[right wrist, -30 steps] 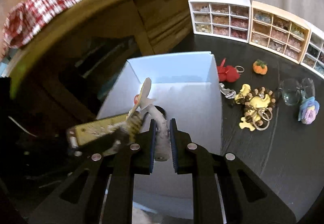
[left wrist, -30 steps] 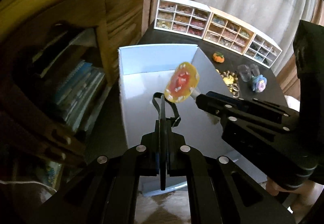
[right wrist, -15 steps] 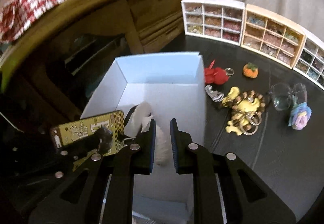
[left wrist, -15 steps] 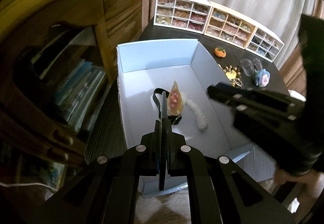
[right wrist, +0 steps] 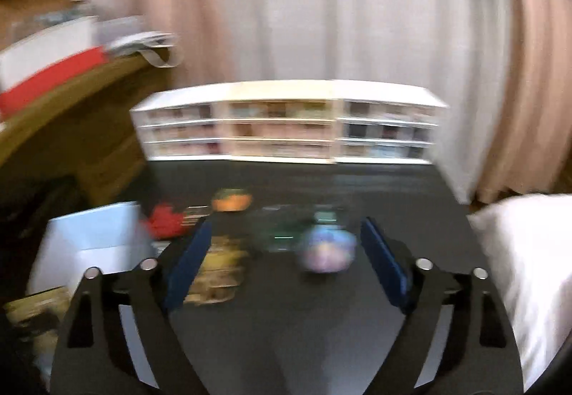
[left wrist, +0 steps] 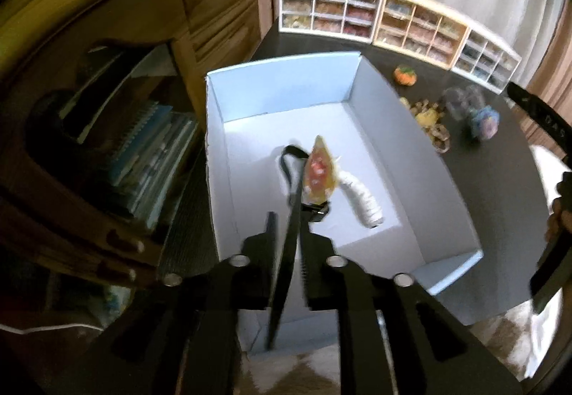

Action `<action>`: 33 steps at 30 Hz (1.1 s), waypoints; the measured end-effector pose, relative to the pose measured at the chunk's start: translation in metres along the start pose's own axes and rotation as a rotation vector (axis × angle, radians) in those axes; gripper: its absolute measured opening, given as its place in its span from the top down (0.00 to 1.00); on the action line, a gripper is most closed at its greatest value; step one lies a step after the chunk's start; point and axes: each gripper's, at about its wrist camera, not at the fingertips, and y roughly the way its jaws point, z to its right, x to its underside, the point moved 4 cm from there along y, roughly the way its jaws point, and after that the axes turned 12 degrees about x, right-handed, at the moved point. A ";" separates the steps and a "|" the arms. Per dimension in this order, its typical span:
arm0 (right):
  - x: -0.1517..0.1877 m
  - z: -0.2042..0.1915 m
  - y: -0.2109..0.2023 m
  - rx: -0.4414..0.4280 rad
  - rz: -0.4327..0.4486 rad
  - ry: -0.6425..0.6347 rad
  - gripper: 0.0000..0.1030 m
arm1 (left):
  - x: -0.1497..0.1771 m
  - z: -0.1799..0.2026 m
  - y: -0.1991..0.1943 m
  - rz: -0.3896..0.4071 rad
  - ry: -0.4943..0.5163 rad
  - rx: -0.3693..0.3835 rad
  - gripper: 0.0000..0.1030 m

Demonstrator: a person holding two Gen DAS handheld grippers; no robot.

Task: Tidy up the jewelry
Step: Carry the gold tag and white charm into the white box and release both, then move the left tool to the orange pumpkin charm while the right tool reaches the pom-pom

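Over the pale blue cardboard box [left wrist: 443, 177] I keep my left gripper [left wrist: 289, 220] low, its jaws nearly shut with only a thin black strap [left wrist: 291, 187] running between them. I judge that they have hold of the strap, though one finger stands slightly off it, so the grip may be loose. From the strap's far end hangs an orange-and-yellow flat charm [left wrist: 319, 170], edge-on to the camera, just above or touching the box floor (I cannot tell which). Holding the strap rather than the charm lets the piece dangle straight down into the box. Beside it lies a white ribbed tube-like piece [left wrist: 361, 200], flat on the box floor.

My right gripper [right wrist: 286, 259] is up over the dark tabletop [right wrist: 321, 323], jaws spread wide and holding nothing. That makes sense to me as a reach for the next piece: the view is blurred, but a lilac-and-blue round flower charm [right wrist: 327, 248] sits between the blue fingers [right wrist: 189, 259], with a yellow beaded cluster [right wrist: 221, 266], a small orange pumpkin charm [right wrist: 230, 200] and a red charm [right wrist: 164, 221] near it. All of these lie outside the box, so most of the sorting is ahead. Behind them, white and cream drawer organizers [right wrist: 286, 123] line the back edge.
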 end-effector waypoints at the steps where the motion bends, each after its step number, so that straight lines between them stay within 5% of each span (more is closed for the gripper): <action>1: 0.003 0.013 0.008 0.021 -0.012 0.023 0.19 | 0.000 0.001 0.002 -0.011 0.004 -0.013 0.57; 4: 0.011 0.036 0.018 0.041 -0.037 0.092 0.16 | -0.003 0.009 0.002 0.001 0.028 -0.010 0.22; 5: 0.014 0.045 0.021 0.040 -0.044 0.121 0.16 | -0.006 0.014 0.000 0.016 0.057 -0.048 0.17; 13: 0.016 0.077 0.038 0.001 -0.041 0.175 0.14 | -0.031 0.037 -0.019 0.083 0.181 -0.106 0.11; 19: 0.019 0.096 0.046 0.038 -0.053 0.071 0.11 | -0.051 0.049 -0.021 0.096 0.211 -0.006 0.11; 24: 0.024 0.105 0.049 0.034 -0.051 0.016 0.11 | -0.062 0.059 -0.004 0.056 0.231 -0.001 0.11; 33: 0.030 0.086 0.064 -0.294 -0.157 0.220 0.11 | -0.085 0.083 0.018 -0.001 0.242 0.088 0.11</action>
